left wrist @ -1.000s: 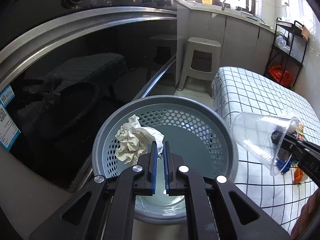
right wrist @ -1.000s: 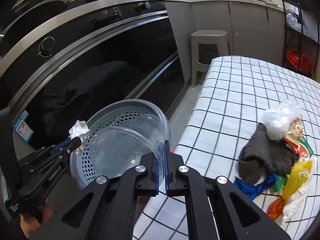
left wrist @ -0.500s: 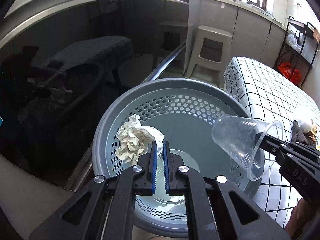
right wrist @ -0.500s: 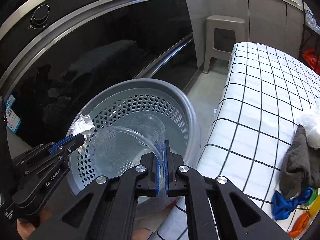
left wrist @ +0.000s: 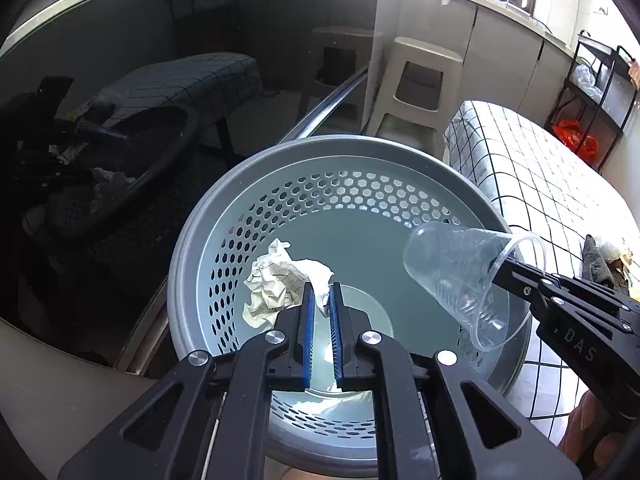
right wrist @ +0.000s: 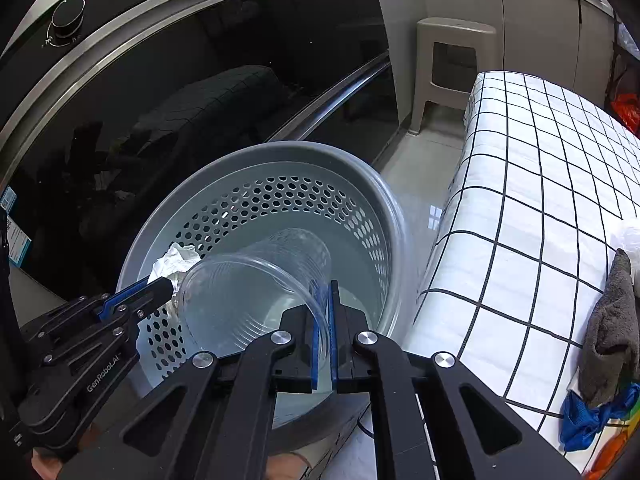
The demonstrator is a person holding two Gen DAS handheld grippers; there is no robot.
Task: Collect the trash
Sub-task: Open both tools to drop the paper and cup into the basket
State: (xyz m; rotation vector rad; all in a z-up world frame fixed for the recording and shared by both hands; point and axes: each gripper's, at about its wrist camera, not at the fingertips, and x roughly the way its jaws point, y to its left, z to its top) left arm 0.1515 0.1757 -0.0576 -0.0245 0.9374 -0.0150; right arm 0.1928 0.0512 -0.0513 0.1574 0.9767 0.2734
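Over one grey basket (left wrist: 240, 184), left tool (left wrist: 321, 304) pinches one paper wad (left wrist: 276, 284); right tool (right wrist: 325, 312) clamps one clear cup (right wrist: 256, 292).

Clear plastic cup (left wrist: 460, 276), gripped at its rim by right tool (right wrist: 323, 300), moved from above the checked desk (right wrist: 520, 208) to over the grey perforated basket (left wrist: 360, 152). Basket now nearer both tools, larger in view.

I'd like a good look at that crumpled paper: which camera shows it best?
The left wrist view. There the paper fills the space ahead of the left gripper, which pinches its edge above the basket. In the right wrist view only a small white corner shows, the rest hidden behind the clear cup in the right gripper.
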